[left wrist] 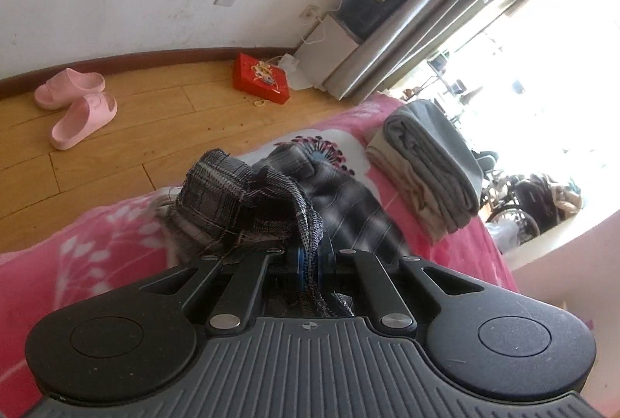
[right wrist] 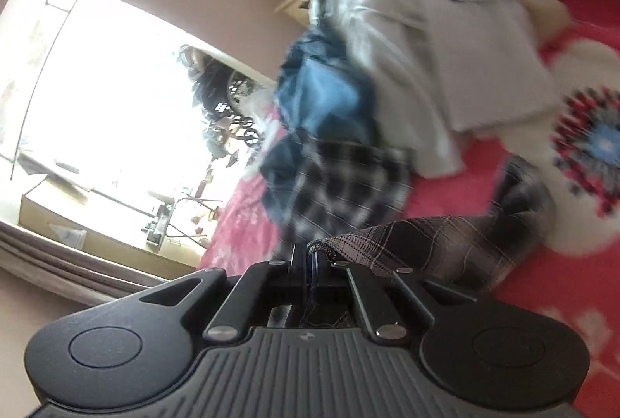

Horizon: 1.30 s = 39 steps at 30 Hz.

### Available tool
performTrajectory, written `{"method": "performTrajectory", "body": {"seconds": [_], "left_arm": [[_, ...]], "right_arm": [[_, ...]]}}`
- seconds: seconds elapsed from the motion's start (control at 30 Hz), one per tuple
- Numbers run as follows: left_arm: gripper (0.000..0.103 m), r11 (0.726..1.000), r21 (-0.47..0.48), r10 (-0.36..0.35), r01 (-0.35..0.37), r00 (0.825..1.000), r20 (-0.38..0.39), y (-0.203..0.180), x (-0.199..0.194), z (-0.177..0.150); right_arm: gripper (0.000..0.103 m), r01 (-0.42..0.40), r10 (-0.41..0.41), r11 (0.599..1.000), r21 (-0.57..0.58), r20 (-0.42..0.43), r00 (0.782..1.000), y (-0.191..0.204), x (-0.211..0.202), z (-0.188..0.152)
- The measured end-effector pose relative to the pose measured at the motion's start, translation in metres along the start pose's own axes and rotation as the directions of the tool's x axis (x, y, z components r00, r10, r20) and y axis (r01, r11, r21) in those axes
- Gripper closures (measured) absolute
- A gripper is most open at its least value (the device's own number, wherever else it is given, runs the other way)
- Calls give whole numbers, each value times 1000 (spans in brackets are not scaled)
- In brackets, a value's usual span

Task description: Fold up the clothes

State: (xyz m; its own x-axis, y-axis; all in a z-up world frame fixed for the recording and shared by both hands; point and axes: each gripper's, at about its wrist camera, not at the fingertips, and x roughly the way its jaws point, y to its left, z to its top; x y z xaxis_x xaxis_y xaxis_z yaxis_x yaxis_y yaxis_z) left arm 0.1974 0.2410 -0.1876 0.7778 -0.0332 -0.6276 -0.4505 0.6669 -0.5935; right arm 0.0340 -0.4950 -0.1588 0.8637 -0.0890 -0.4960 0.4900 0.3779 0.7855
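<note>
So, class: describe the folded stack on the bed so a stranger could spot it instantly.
Find the pink floral bedspread and follow it toward the bright window. Near that far edge lies the folded stack, grey cloth over beige. Unlike the rumpled plaid garment beside it, it is plain and neatly layered.

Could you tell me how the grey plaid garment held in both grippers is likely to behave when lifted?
Probably floppy: the plaid garment bunches and droops beyond the left gripper. Likely light, since thin folds sit pinched in the right gripper. It may drag across the pink bedspread.

Pink slippers [left wrist: 75,108], red box [left wrist: 261,78], perhaps wheelchairs [left wrist: 515,201]
</note>
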Motion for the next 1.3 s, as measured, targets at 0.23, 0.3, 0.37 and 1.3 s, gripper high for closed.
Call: {"method": "performTrajectory", "body": {"seconds": [0.23,0.3,0.37,1.3], "left_arm": [[99,998,46,37,-37,999,17,-25,41,4],[99,997,61,44,-46,999,26,-32,53,6],[99,996,79,46,-49,998,34,-39,66,9],[95,985,142,115,-95,983,-142,-79,195,40]], "right_arm": [[100,9,-9,999,-52,-2,1000,38,64,19],[100,13,-14,998,-64,-4,1000,47,84,22],[100,20,-20,997,-71,-6,1000,54,104,25],[99,210,-223,971,-111,-118,968,63,293,29]]}}
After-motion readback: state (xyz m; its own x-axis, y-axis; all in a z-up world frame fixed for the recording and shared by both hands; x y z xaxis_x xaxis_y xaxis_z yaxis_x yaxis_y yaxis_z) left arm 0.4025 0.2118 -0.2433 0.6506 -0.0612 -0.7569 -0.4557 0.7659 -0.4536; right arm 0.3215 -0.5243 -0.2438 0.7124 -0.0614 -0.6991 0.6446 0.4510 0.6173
